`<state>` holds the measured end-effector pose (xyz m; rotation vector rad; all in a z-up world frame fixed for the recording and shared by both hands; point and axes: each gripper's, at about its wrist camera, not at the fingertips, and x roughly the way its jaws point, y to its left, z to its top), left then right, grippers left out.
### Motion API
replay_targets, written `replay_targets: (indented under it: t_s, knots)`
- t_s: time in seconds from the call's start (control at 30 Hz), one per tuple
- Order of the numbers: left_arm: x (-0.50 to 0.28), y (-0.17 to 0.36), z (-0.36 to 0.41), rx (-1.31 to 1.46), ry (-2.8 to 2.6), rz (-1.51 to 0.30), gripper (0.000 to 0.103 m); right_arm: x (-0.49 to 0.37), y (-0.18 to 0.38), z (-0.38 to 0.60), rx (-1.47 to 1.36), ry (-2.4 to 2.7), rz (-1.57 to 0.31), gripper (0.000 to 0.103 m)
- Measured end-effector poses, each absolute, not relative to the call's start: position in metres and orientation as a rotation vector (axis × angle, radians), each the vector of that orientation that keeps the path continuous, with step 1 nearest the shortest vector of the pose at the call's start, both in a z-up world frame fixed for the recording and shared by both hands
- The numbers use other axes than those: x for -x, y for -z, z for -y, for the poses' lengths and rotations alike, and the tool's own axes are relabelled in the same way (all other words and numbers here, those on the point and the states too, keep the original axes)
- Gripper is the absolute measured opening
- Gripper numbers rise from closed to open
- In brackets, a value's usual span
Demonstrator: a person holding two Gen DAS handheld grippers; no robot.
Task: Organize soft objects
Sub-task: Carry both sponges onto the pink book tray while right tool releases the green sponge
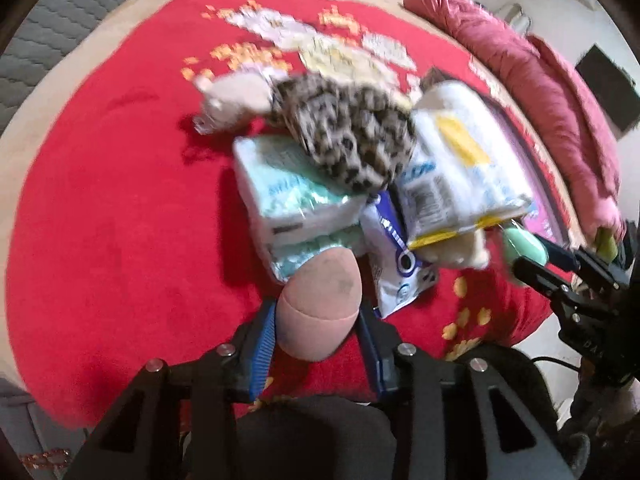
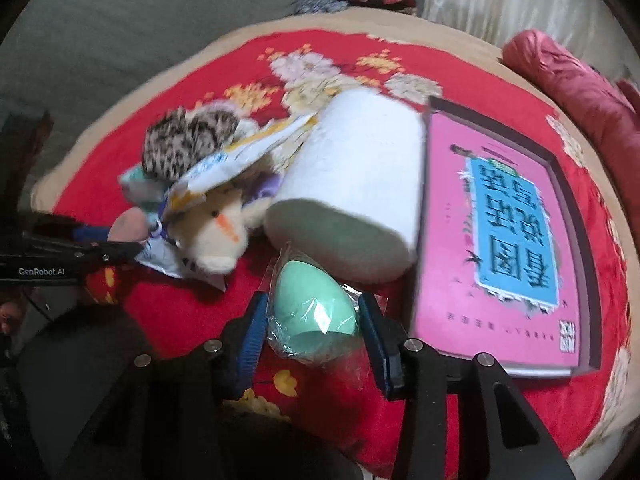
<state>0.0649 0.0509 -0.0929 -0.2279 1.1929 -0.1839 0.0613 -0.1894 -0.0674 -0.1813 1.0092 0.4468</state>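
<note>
Left tongs (image 1: 318, 312) clamped on pink sponge (image 1: 320, 304), right tongs (image 2: 316, 320) clamped on wrapped green sponge (image 2: 316, 308), both just above the red bed cover (image 1: 120, 200). Risk: slick wrap slips; nearby pile (image 1: 352, 160) toppled by a bump.

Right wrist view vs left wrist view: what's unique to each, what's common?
Right wrist only: the white toilet paper roll and the cream plush animal's face, plus the pink book's full cover.

Left wrist only: the mint-and-white tissue pack.

Both: the leopard-print plush, the red floral blanket, the pink egg-shaped sponge in the left gripper, and the wrapped mint-green egg-shaped sponge in the right gripper.
</note>
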Motion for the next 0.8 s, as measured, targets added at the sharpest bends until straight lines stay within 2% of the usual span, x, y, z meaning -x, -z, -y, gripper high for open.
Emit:
replay_targets:
  t_s: [0.2,0.4,0.6,0.8]
  knots:
    - [-0.053,0.049,-0.053,0.259,0.195,-1.089,0.039,-0.058,0.039,0.222,0.046,-0.409,-0.946,0.047]
    - [-0.069,0.009,0.004,0.181,0.283,-1.006,0.039,-0.059,0.026,0.249,0.008,-0.349,-0.895,0.047]
    - [-0.107,-0.005,0.073,0.113,0.357,-0.988,0.039,-0.060,0.016,0.288,-0.030,-0.245,-0.836,0.047]
    - [-0.140,0.005,0.147,0.045,0.427,-1.017,0.039,-0.066,0.013,0.334,-0.092,-0.116,-0.793,0.047]
